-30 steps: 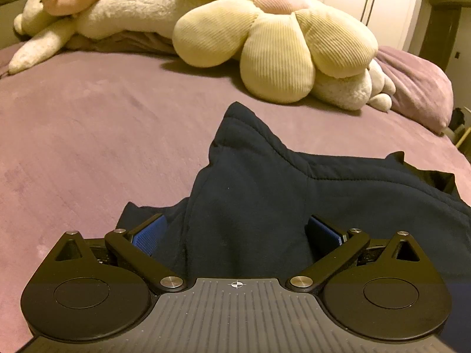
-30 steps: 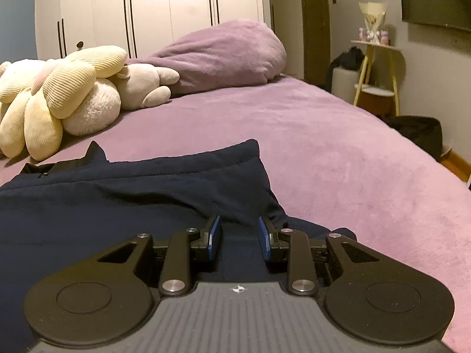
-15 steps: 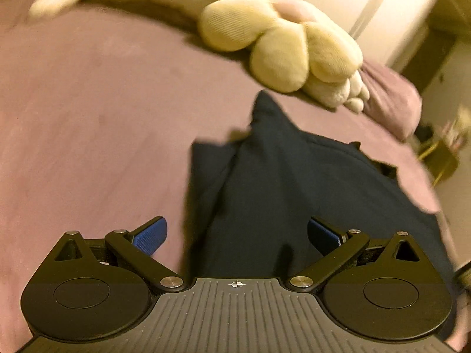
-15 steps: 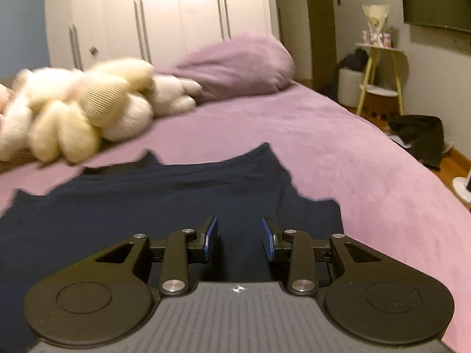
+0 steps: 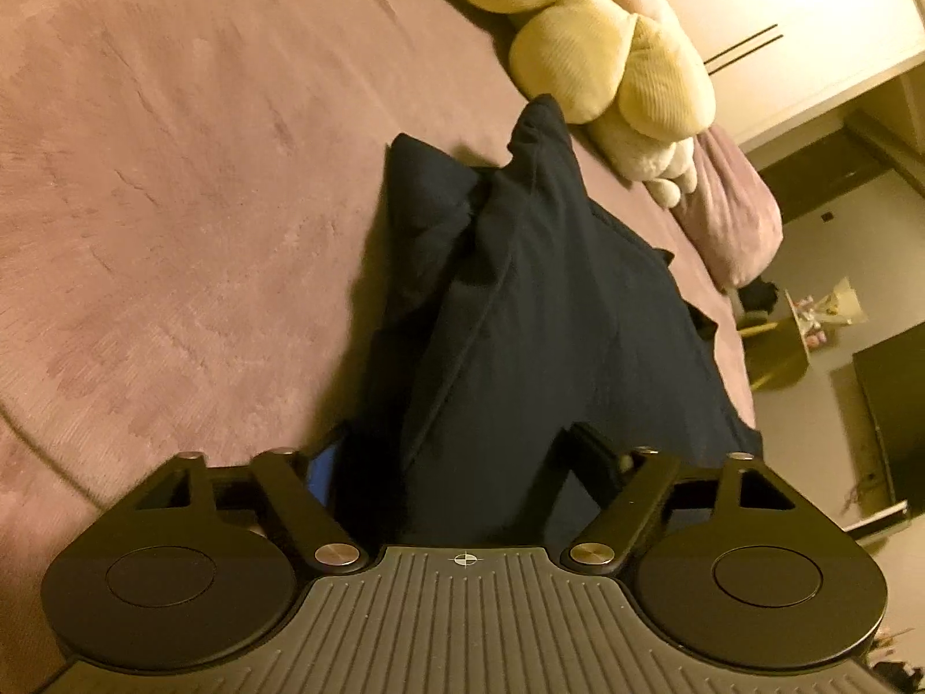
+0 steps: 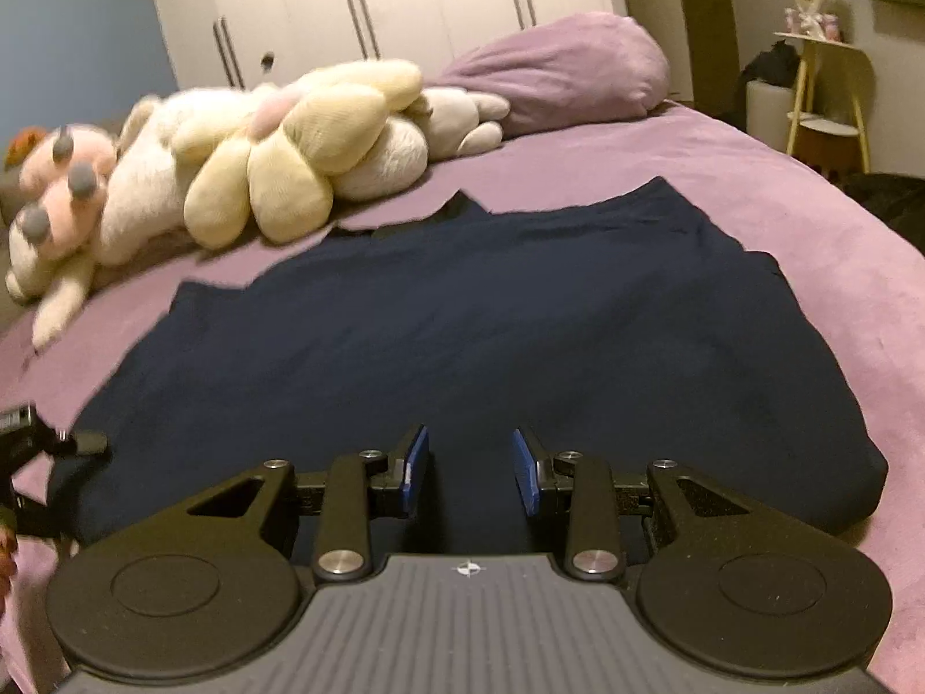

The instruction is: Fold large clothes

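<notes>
The dark garment (image 5: pixel 549 301) lies spread on the bed (image 5: pixel 173 173), straight ahead of both tongs and reaching back under them. Its far edge stops just short of the plush toys (image 6: pixel 277 156).

The left gripper (image 5: pixel 457 462) has just been closing. A thick bunched fold of the garment fills the gap between its jaws and lies against both fingers, and the fabric rises toward them in a ridge. It appears to be grasping that side edge. The right gripper (image 6: pixel 471 468) hovers over the near hem with its jaws narrowly parted. The gap between its blue pads (image 6: pixel 416 468) looks empty, with only flat cloth showing beyond, so it seems to be gripping nothing.

The step in hand looks like the start of a side fold. The left edge is gathered and the rest of the garment is flat and unfolded, so the task seems to be at an early stage.

The next move probably calls for the left gripper to firm up its hold and carry that edge across toward the right gripper's side. The right gripper would need to pin or take the hem, so the body does not slide on the soft cover. The bunched cloth could slip out or drag in extra layers.
</notes>
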{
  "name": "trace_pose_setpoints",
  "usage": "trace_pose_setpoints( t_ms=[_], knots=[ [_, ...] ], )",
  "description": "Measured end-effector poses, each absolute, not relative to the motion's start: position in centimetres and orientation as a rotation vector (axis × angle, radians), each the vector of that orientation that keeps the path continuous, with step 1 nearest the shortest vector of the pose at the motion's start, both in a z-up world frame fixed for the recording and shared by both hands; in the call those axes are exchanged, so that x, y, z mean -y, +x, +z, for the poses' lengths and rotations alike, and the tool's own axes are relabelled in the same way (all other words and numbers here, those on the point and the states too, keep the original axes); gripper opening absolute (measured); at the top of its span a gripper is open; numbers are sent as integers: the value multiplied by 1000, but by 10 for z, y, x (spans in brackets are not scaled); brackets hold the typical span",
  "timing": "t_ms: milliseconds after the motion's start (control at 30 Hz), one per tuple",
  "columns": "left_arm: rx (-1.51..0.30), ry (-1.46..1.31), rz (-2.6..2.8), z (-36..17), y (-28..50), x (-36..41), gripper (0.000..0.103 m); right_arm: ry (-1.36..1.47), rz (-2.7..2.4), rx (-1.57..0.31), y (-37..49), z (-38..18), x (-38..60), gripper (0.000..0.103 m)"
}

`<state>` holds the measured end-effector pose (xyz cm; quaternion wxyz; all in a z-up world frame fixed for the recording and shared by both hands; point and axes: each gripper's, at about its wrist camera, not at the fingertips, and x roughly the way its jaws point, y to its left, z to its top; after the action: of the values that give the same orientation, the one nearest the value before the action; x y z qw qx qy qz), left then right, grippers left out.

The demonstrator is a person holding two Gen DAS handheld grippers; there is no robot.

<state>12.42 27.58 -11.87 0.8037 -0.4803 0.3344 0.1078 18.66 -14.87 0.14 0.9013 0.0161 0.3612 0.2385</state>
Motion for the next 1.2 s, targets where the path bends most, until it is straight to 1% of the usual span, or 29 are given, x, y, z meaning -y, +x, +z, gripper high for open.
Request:
trace_pose_setpoints(
  t_ms=[33, 67, 133, 200, 267, 300, 467, 600, 700, 833, 867, 933, 1000, 1100, 1200],
  knots=[
    [-721, -1041, 226, -120, 124, -278, 77, 19, 499, -753, 185, 1, 144, 29],
    [-724, -1047, 219, -121, 125, -280, 74, 6, 504, -757, 184, 0, 139, 24],
    [-729, -1049, 202, -121, 127, -281, 69, -27, 510, -758, 181, -1, 128, 21],
    [-726, -1057, 186, -120, 127, -282, 60, -49, 506, -756, 179, -2, 119, 14],
    [-712, -1069, 172, -117, 126, -282, 55, -61, 501, -759, 180, -1, 111, 7],
    [-700, -1075, 165, -115, 125, -282, 53, -57, 496, -753, 179, 2, 109, 6],
    [-640, -1117, 128, -102, 123, -281, 50, -41, 494, -731, 181, 6, 94, 6],
    [-609, -1110, 103, -88, 127, -277, 50, -4, 500, -835, 194, -23, 87, 6],
    [-611, -1094, 106, -84, 130, -276, 50, 5, 491, -851, 197, -14, 87, 5],
    [-620, -1104, 117, -84, 131, -275, 50, 42, 523, -743, 177, 3, 90, 5],
    [-623, -1104, 112, -83, 131, -274, 49, 32, 527, -746, 175, -1, 88, 6],
    [-622, -1078, 113, -77, 132, -271, 49, 1, 531, -820, 177, -21, 82, 6],
    [-617, -1054, 111, -69, 132, -270, 49, -30, 547, -811, 178, -29, 79, 5],
    [-615, -1035, 109, -61, 136, -268, 49, 65, 534, -860, 186, -14, 89, 5],
    [-615, -1043, 89, -55, 139, -263, 49, 111, 530, -788, 178, -4, 98, 6]
  ],
)
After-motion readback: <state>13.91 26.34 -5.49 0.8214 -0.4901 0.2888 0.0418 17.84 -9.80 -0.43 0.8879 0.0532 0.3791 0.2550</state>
